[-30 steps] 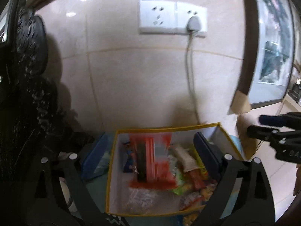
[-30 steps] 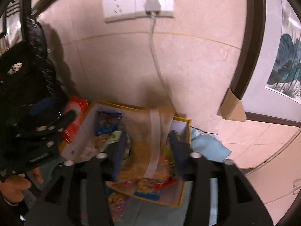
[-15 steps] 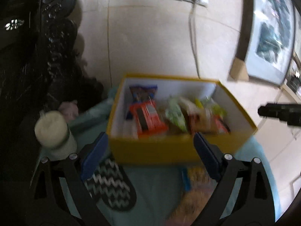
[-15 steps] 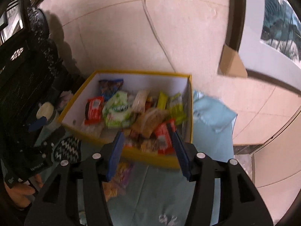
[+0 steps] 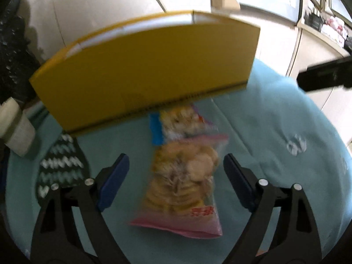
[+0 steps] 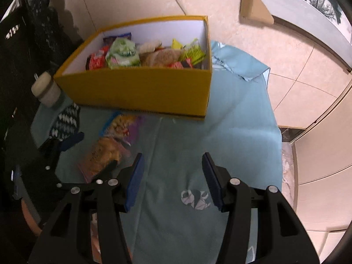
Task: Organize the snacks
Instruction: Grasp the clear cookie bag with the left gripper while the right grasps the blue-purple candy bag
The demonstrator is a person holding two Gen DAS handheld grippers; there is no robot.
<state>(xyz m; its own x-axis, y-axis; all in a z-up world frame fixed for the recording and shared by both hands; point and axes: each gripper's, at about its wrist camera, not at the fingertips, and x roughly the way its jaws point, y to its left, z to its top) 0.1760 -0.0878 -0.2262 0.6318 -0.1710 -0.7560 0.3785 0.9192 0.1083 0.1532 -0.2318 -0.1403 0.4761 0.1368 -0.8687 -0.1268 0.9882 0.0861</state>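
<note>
Red writing on the pink-edged clear cookie bag (image 5: 184,189) is unreadable. It lies mid-frame on the teal cloth (image 5: 275,132), between the gaping left tongs (image 5: 176,176). The yellow cardboard box (image 6: 143,88), upper centre, holds mixed snacks. The right tongs (image 6: 171,176) are spread wide, empty.

Yellow box (image 6: 140,88), teal cloth (image 6: 231,127), black-and-white zigzag mitt (image 5: 61,165).

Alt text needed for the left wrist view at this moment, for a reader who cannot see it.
The open left gripper hovers with its blue-padded fingers either side of a clear pink-edged bag of round biscuits lying on a light blue cloth. Beyond stands a yellow cardboard box, with another snack packet at its base.
</note>
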